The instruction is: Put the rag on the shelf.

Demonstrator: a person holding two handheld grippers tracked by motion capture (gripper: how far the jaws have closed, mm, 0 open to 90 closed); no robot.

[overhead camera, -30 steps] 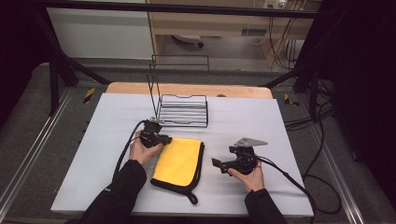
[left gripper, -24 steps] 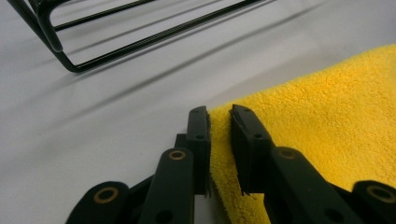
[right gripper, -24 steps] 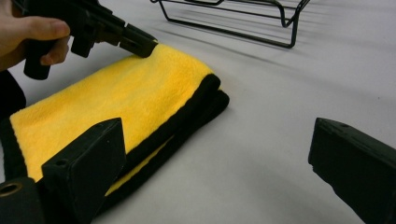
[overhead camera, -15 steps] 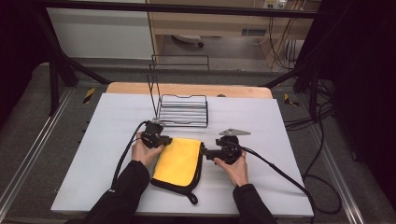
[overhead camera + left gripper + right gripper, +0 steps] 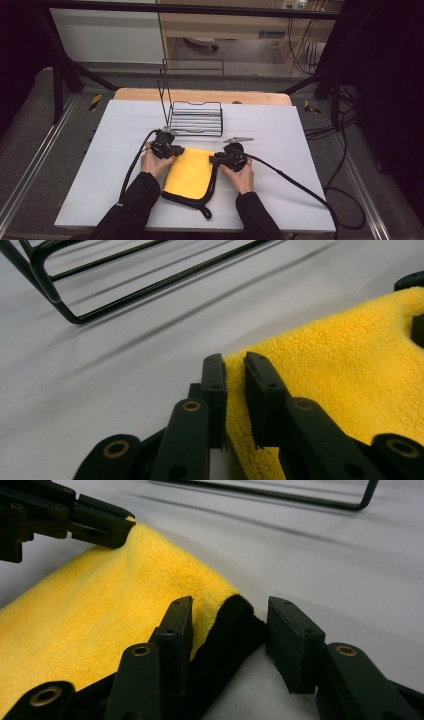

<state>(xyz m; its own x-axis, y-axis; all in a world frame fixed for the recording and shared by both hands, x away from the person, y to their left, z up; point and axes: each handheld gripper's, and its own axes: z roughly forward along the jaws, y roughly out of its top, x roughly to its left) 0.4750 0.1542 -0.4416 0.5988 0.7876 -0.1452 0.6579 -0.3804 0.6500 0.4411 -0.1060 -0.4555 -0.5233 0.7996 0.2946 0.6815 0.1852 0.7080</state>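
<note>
From the high view, the yellow cloth (image 5: 190, 171) with its black underlayer is lying flat on the white table (image 5: 280, 135) just in front of the wire rack (image 5: 196, 119), with the left gripper (image 5: 172, 150) sitting at the corner nearest the rack's left end and the right gripper (image 5: 216, 160) at the opposite far corner. In the left gripper view the jaws are pinching the cloth's yellow corner (image 5: 235, 390) tightly, though only a thin edge is caught and could be slipping out under tension. In the right gripper view the jaws have just been closing around the black hem (image 5: 231, 630) but are standing apart from it on one side, so they may be trapping only one layer, leaving the cloth sagging toward the rack.
</note>
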